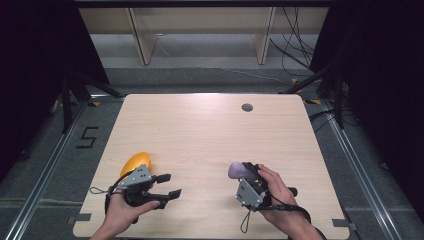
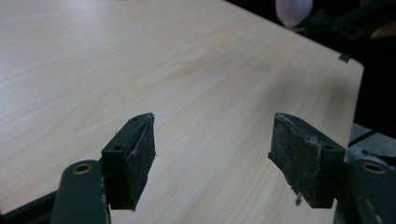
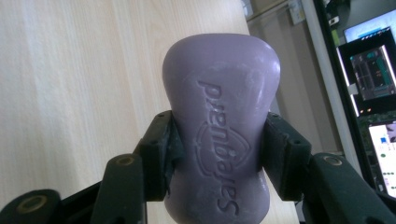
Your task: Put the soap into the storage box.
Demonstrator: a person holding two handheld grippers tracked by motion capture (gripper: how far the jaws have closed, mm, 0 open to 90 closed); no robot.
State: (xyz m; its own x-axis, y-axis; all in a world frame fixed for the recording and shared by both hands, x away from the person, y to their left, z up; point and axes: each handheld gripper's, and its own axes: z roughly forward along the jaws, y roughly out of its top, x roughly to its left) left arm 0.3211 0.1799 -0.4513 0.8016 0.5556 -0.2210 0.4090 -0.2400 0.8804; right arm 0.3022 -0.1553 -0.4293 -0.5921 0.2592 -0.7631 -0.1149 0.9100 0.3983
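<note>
Right gripper view: right gripper [image 3: 217, 154] clamped purple soap [image 3: 222, 116] at its narrow waist, lifted off table [image 1: 200, 135], secure for carrying. Left gripper [image 2: 212, 149] gaped wide, empty, beside orange object [image 1: 136, 162].

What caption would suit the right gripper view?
Purple soap bar with embossed lettering, clamped between the right hand-held gripper above a pale wooden table.

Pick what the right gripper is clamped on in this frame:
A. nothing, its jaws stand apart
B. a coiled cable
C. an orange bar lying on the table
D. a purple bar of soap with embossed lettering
D: in the right gripper view both pads of the right gripper press on the sides of the purple bar of soap, its embossed lettering facing the camera.
</note>
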